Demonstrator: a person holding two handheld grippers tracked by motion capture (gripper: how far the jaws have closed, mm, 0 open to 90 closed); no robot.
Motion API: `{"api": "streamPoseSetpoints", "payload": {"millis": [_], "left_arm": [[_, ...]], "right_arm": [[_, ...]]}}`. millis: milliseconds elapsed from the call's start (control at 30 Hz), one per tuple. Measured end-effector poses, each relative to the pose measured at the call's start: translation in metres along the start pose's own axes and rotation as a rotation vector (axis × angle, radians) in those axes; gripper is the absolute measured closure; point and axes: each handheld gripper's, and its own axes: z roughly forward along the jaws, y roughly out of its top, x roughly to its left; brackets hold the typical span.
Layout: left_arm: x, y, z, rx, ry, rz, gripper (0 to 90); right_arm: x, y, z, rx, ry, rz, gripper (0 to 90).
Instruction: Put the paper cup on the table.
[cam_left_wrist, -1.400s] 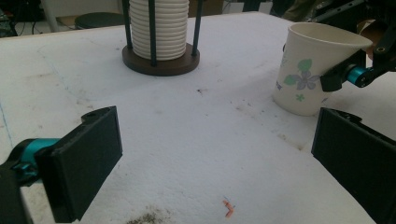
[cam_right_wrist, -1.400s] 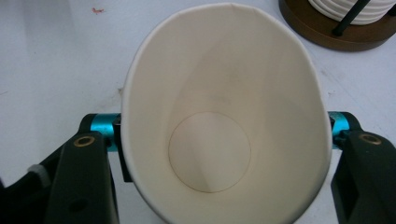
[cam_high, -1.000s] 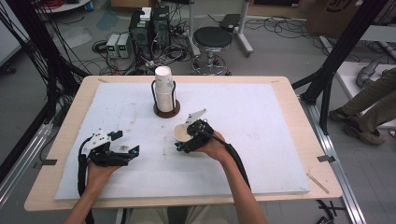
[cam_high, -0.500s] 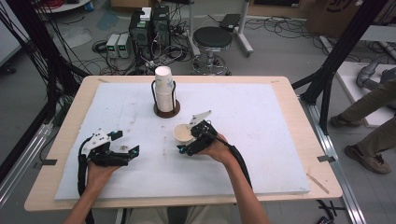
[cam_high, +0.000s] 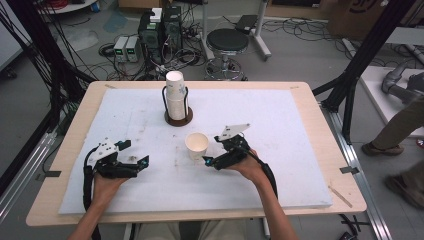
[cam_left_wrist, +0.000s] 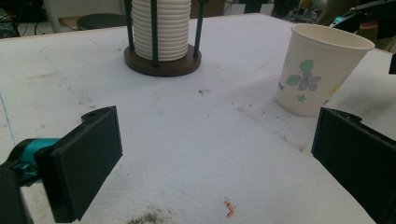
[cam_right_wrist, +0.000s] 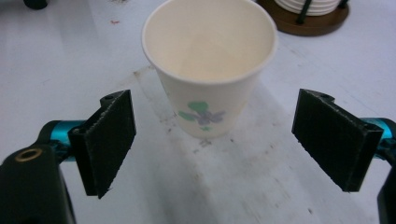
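Paper cup stands upright on the white tabletop, just in front of the right tool, whose jaws are apart. Left tool rests apart too, jaws wide.

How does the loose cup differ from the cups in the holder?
The loose cup stands alone, mouth up, on the white mat; the stacked cups are nested, bottoms up, in a wire holder. The loose cup sits nearer the person, by the right gripper. Both are white paper.
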Motion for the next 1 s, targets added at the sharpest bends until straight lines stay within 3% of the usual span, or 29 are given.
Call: {"api": "streamPoseSetpoints", "payload": {"millis": [267,400,633,867,1000], "left_arm": [[0.0,0.0,-0.001,-0.007,0.001,0.004,1.8],[-0.001,0.0,-0.001,-0.009,0.002,0.005,1.7],[-0.001,-0.001,-0.001,-0.011,0.011,0.002,1.8],[0.0,-0.001,-0.002,-0.018,0.015,-0.006,1.8],[-0.001,-0.001,-0.003,-0.02,0.014,-0.004,1.8]], "right_arm": [[-0.007,-0.029,-0.022,-0.036,-0.027,0.06,13.8],[-0.008,-0.04,-0.03,-0.084,-0.051,0.079,13.9],[-0.011,-0.049,-0.046,-0.139,-0.08,0.105,14.3],[-0.013,-0.061,-0.057,-0.151,-0.101,0.133,14.4],[-0.013,-0.067,-0.061,-0.172,-0.117,0.125,14.4]]}}
